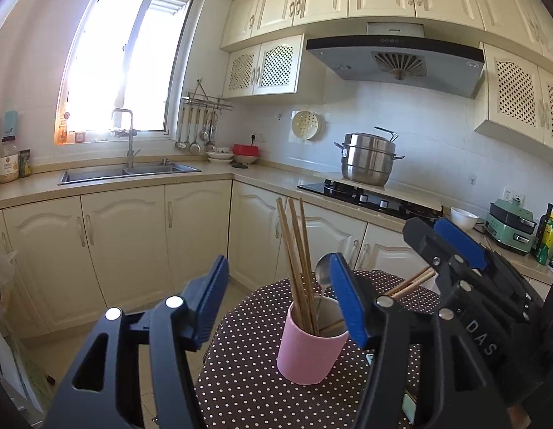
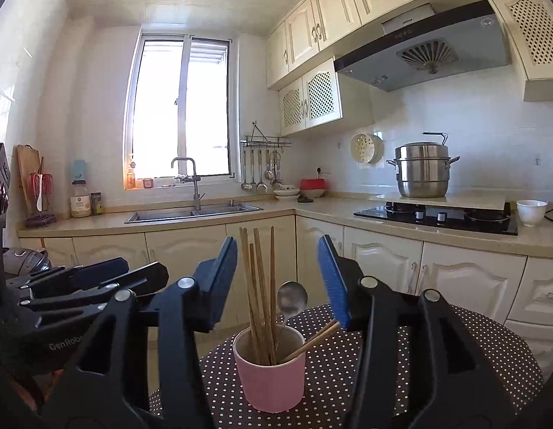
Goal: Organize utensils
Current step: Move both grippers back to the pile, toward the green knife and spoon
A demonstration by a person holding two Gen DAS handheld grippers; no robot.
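A pink cup (image 1: 308, 354) (image 2: 271, 386) stands on a round table with a dark polka-dot cloth (image 1: 247, 375) (image 2: 437, 357). Upright in it are several wooden chopsticks (image 1: 296, 250) (image 2: 256, 286) and a metal spoon (image 1: 322, 271) (image 2: 292, 298). Two more chopsticks (image 2: 312, 339) (image 1: 412, 280) lean out to the right over the rim. My left gripper (image 1: 279, 264) (image 2: 142, 266) is open, above and short of the cup. My right gripper (image 2: 277, 246) (image 1: 431, 227) is open too, with nothing pressed between its pads. The leaning chopsticks' tips end close to its right finger (image 2: 333, 286).
Cream cabinets run behind the table. On the counter are a steel sink (image 2: 194, 212) under the window, a black hob (image 2: 437, 214) with a steel steamer pot (image 2: 423, 169), and a white bowl (image 2: 532, 211). Ladles hang from a wall rail (image 2: 265, 164).
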